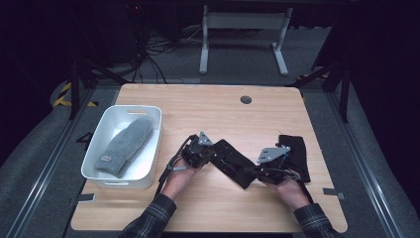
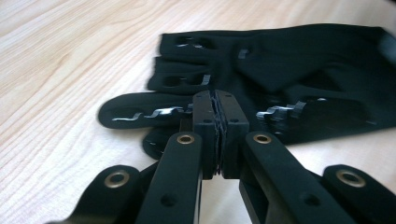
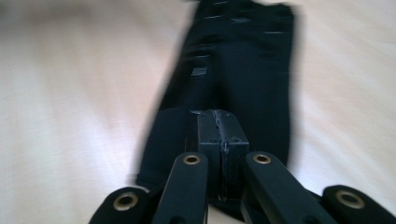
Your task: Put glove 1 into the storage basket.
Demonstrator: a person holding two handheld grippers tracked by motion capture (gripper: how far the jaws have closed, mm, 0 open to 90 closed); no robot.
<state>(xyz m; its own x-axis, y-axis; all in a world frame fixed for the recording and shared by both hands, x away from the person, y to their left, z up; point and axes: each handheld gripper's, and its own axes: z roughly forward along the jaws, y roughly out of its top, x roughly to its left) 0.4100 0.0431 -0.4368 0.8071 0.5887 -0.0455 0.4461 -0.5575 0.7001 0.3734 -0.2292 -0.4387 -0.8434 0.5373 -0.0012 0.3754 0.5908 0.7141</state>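
A black glove (image 1: 235, 166) with silvery grip marks lies stretched across the middle of the wooden table (image 1: 208, 109). My left gripper (image 1: 220, 151) is at its upper left end. In the left gripper view the jaws (image 2: 215, 100) are shut, pinching fabric at a finger of the glove (image 2: 280, 65). My right gripper (image 1: 253, 174) is at the glove's lower right end. In the right gripper view, which is blurred, its jaws (image 3: 218, 114) are shut on the glove's edge, and the glove (image 3: 243, 70) runs away from them.
A second black glove (image 1: 296, 151) lies just right of my right gripper. A white bin (image 1: 106, 119) at the table's left holds a grey knitted mitten (image 1: 126, 144). A round cable hole (image 1: 245, 99) sits near the far edge.
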